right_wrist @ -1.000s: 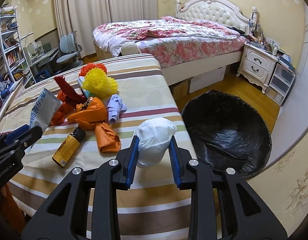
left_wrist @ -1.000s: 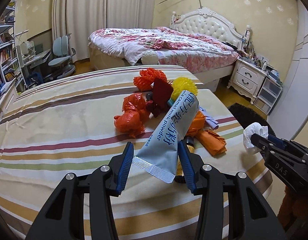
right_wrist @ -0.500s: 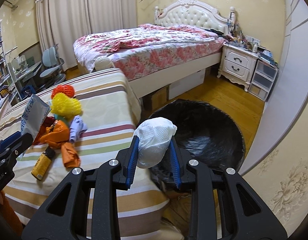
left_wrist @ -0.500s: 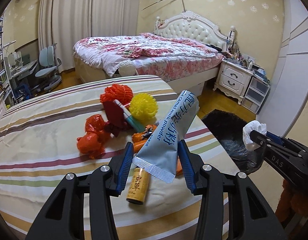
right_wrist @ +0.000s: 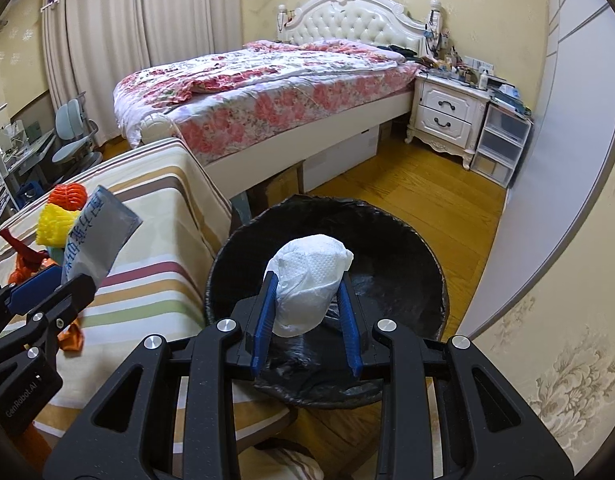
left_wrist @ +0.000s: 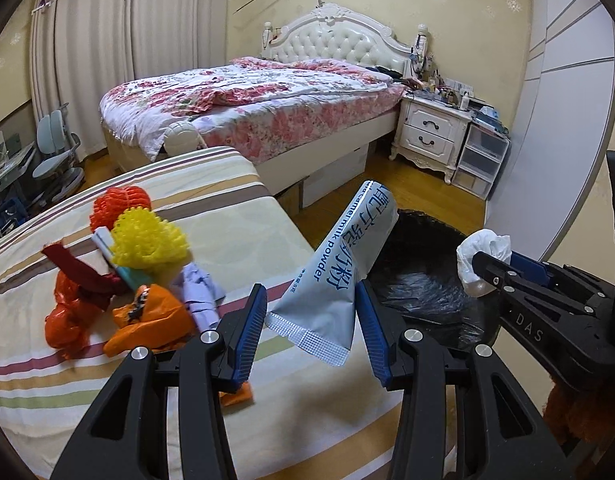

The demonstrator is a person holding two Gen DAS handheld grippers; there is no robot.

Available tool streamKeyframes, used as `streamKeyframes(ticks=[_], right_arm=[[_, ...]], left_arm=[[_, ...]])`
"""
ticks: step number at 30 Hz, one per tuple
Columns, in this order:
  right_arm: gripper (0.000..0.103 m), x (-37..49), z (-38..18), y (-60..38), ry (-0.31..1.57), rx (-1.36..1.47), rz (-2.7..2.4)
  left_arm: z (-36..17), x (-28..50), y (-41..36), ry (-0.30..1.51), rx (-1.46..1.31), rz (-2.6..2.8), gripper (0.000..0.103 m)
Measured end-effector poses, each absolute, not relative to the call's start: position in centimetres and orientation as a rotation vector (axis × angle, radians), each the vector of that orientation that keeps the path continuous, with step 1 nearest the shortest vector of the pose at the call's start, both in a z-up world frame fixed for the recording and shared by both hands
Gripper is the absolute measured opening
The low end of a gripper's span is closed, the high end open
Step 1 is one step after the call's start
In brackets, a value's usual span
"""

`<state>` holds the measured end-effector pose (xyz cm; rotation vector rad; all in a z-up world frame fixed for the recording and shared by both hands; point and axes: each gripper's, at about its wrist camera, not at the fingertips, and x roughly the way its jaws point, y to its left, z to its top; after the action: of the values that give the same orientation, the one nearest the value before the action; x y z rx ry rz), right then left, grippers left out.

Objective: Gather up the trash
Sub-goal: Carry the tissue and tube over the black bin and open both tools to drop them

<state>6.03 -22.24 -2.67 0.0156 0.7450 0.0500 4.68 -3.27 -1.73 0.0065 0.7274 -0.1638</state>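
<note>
My right claw (right_wrist: 307, 320) clenched on white paper wad (right_wrist: 309, 280), held over black-lined bin (right_wrist: 403, 248) on floor beside table (left_wrist: 235, 216). My left claw (left_wrist: 311, 328) grips grey powder sachet (left_wrist: 339, 276) at table edge, near bin. Orange bags (left_wrist: 147, 320), yellow mesh ball (left_wrist: 147, 240) lie on table
</note>
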Motion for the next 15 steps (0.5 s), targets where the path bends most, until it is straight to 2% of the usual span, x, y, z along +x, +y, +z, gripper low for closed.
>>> streamKeyframes(ticks=[15], right_arm=[[0.03, 9.3, -5.2, -25.0, 0.806, 0.045, 0.039]], left_arm=[[-5.0, 9.7, -6.9, 0.814, 0.058, -0.164, 0.046]])
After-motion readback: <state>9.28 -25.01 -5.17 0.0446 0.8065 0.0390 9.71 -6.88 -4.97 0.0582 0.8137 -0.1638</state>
